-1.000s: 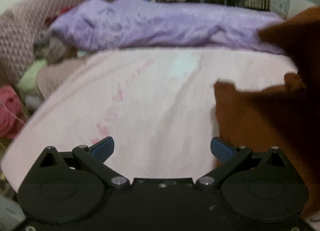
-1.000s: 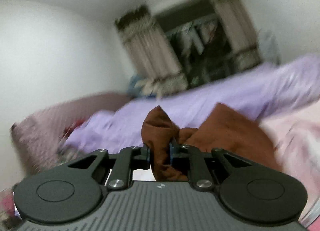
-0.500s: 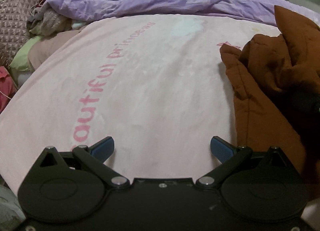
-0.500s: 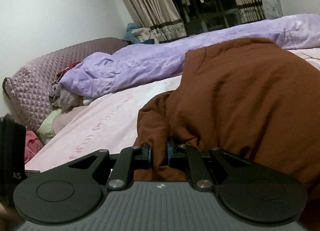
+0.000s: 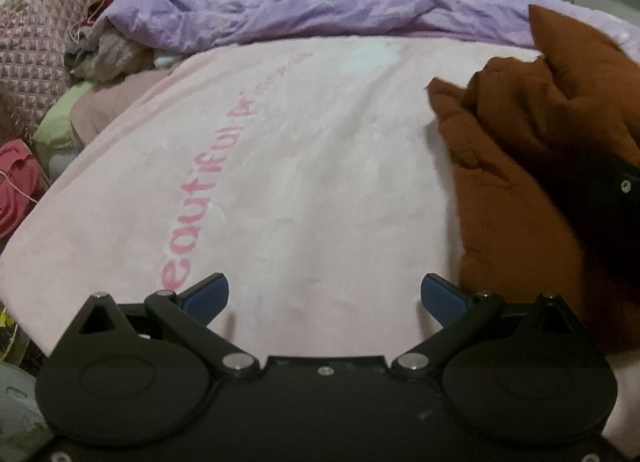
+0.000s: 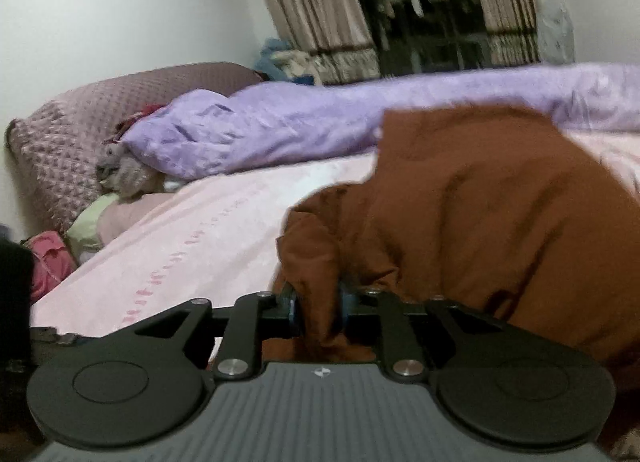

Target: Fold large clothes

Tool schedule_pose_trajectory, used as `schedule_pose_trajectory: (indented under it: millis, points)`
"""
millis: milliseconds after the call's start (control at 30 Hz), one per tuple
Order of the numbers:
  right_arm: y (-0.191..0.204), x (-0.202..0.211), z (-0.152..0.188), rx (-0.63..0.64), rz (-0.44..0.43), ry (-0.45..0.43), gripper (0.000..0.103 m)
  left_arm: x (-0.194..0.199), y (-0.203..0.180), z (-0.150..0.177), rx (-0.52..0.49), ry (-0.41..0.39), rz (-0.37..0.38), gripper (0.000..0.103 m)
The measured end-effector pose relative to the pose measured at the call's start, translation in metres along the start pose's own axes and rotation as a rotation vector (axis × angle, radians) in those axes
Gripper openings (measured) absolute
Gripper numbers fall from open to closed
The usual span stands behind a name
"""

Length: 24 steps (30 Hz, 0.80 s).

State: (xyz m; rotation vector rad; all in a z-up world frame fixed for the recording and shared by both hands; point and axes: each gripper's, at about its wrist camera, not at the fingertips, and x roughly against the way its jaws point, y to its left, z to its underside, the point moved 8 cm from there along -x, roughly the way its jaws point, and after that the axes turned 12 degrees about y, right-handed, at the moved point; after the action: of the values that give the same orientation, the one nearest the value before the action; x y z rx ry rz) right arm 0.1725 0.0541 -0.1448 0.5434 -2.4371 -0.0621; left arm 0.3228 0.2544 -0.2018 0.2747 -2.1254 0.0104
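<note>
Brown garment (image 6: pixel 480 214): bunched on pink blanket (image 5: pixel 300 166); a fold pinched between right gripper (image 6: pixel 319 308) fingers; left gripper (image 5: pixel 324 294) fingers spread wide, garment just beyond its right fingertip

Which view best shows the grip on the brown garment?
The right wrist view: the right hand-held gripper is shut on a fold of the brown garment. The left wrist view shows only the garment heaped beside the open left hand-held gripper.

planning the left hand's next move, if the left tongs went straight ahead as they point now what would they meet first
Most likely the pink blanket: the open left tongs point over it, empty. The brown garment lies off to their right, the purple quilt farther back. Depth is unclear.
</note>
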Motion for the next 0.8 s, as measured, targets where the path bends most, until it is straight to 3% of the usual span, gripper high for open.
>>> schedule_pose_trajectory:
  millis: [67, 100, 167, 300, 400, 500, 700, 800]
  points:
    - [0.011, 0.024, -0.002, 0.053, 0.007, -0.004, 0.060, 0.016, -0.005, 0.001, -0.009, -0.028, 0.013, 0.103]
    - [0.012, 0.034, -0.003, 0.062, 0.013, -0.003, 0.066, 0.023, -0.007, 0.000, -0.009, -0.043, 0.015, 0.103]
    - [0.010, 0.057, -0.004, 0.071, 0.059, 0.006, 0.091, 0.039, -0.009, -0.002, -0.012, -0.085, 0.004, 0.103]
    - [-0.026, 0.104, -0.014, 0.072, 0.281, -0.048, 0.086, 0.065, -0.021, -0.005, -0.015, -0.128, 0.096, 0.103]
    - [-0.065, 0.126, -0.024, 0.003, 0.385, -0.105, 0.086, 0.084, -0.037, -0.011, -0.033, -0.167, 0.179, 0.103]
    - [-0.113, 0.126, -0.019, -0.101, 0.483, -0.072, 0.086, 0.092, -0.057, -0.022, -0.038, -0.178, 0.284, 0.103]
    - [-0.168, 0.099, 0.002, -0.199, 0.583, 0.034, 0.081, 0.074, -0.107, -0.053, -0.086, -0.116, 0.486, 0.103]
    - [-0.177, 0.092, 0.009, -0.225, 0.564, 0.055, 0.081, 0.064, -0.133, -0.060, -0.162, -0.165, 0.494, 0.103]
